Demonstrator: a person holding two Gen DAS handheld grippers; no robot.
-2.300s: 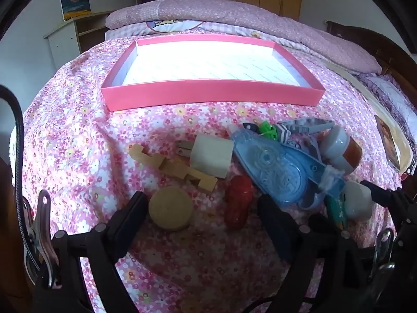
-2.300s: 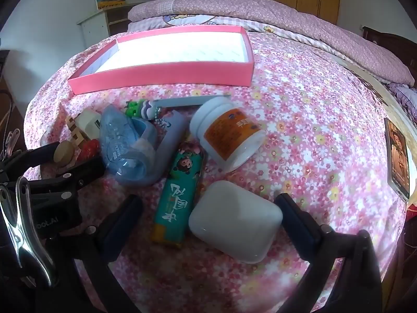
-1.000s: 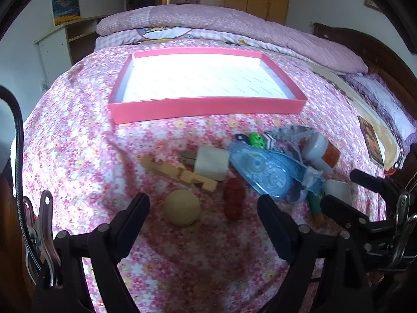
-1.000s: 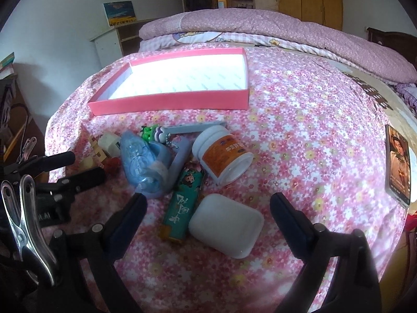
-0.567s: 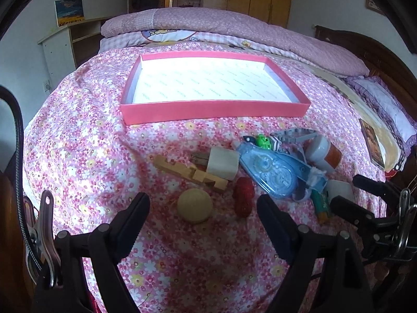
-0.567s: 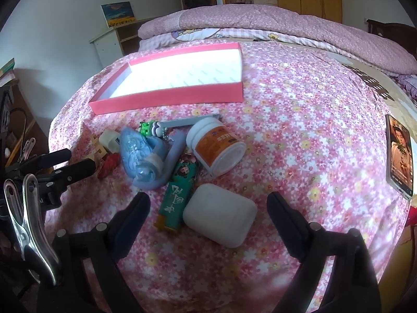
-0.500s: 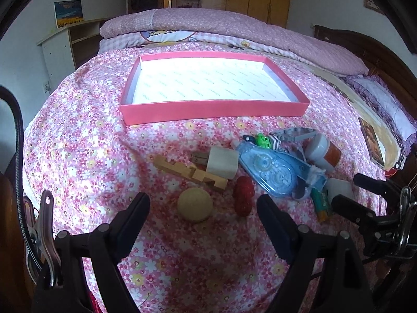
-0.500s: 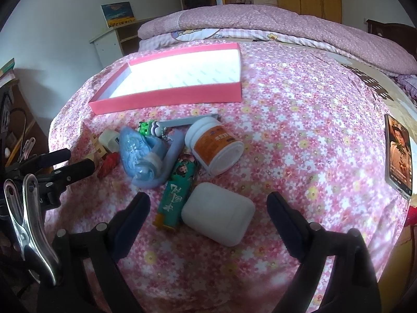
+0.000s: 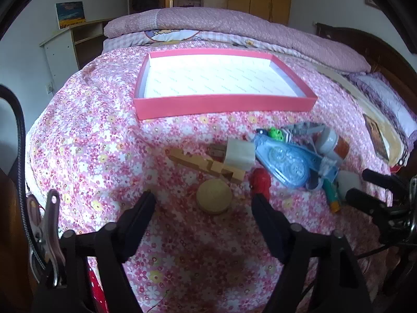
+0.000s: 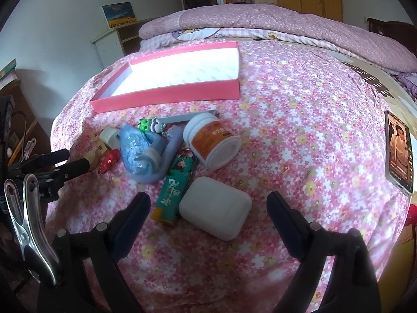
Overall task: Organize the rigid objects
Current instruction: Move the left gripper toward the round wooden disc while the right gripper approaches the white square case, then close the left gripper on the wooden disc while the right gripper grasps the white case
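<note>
A pink-rimmed box [image 9: 224, 104] with a white floor lies on the floral bedspread; it also shows in the right wrist view [image 10: 166, 96]. In front of it lie a round wooden disc [image 9: 213, 199], a wooden block piece [image 9: 206, 163], a white cube plug [image 9: 239, 152], a red toy [image 9: 260, 180], a blue tape dispenser [image 9: 286, 163], a white bottle with an orange label [image 10: 211, 140], a green lighter [image 10: 174, 185] and a white earbud case [image 10: 216, 208]. My left gripper [image 9: 203, 198] is open around the disc, just short of it. My right gripper [image 10: 208, 200] is open, the case between its fingers.
A phone [image 10: 398, 151] lies at the bed's right edge. A folded purple quilt [image 9: 234, 23] lies behind the box. A white shelf unit [image 9: 67, 44] stands at the back left. The bedspread drops off at the left and near edges.
Both grippers pulled back and up from the objects, then came slightly closer again. Both stay open and nothing on the bed has moved.
</note>
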